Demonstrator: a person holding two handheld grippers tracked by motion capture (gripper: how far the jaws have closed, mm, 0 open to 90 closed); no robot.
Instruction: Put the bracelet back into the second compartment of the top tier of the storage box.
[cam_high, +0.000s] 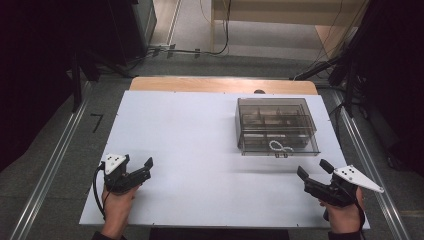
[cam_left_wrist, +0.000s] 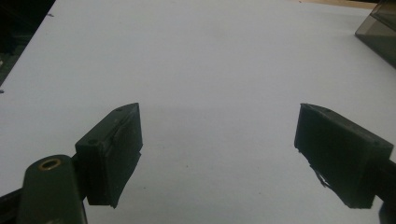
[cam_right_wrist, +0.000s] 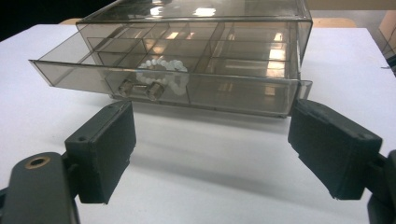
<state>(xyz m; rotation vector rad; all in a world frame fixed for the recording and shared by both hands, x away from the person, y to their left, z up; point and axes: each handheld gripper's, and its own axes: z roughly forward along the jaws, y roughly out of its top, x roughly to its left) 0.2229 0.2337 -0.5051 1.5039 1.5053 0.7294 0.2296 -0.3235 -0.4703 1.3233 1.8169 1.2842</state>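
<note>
So there's this smoky see-through plastic organizer box (cam_high: 276, 125) sitting flat on the white table (cam_high: 190, 150), toward its far right part. Its drawer (cam_right_wrist: 163, 86) is pulled out a bit, front panel sticking out past the box body on the near side. Inside, the drawer is split into little compartments. A white beaded bracelet (cam_right_wrist: 163, 70) lies in a front compartment, right behind the two small knobs (cam_right_wrist: 140, 89) on the drawer front.

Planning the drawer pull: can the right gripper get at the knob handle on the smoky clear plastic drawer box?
Probably yes. The right gripper is open and faces the knob handle on the smoky clear plastic drawer box, with bare white tabletop between.
</note>
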